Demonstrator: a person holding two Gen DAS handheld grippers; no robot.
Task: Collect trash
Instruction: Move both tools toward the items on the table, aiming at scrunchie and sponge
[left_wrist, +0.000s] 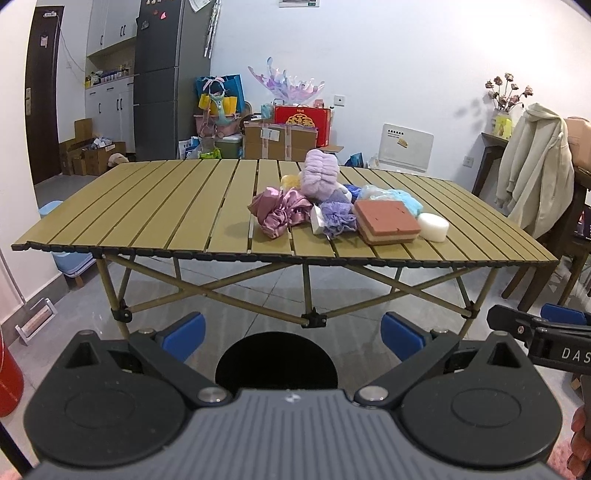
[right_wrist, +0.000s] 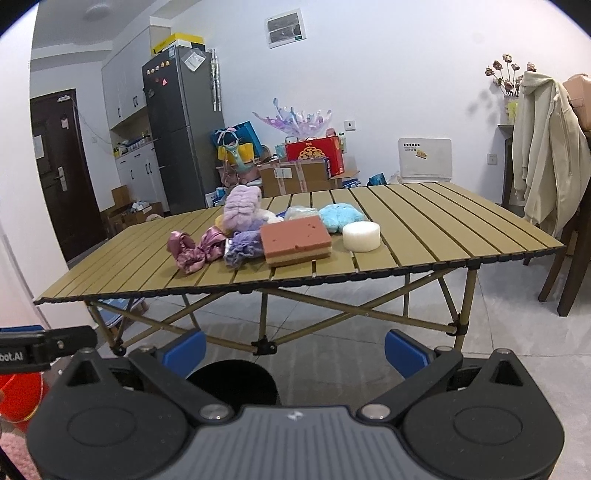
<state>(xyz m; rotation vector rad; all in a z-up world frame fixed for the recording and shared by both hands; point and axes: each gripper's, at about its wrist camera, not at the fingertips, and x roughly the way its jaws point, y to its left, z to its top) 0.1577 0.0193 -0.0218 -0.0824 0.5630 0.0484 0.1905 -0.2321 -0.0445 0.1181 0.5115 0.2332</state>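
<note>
- Kitchen-living room with grey tile floor, grey fridge and stacked cardboard boxes at the far wall, beige coat over a chair at right.
- Slatted folding table well ahead of and above both sets of jaws.
- Trash pile on table: pink-topped sponge block, white round foam, purple mesh puff, pink satin scrunchie, lilac fluffy item, light blue puff.
- Left gripper: blue fingertips wide apart, holding nothing.
- Black bin on floor just ahead, between the left jaws.
- Right gripper: jaws spread, holding nothing; bin sits ahead toward its left finger.
- Pile is far beyond both jaws, untouched.
</note>
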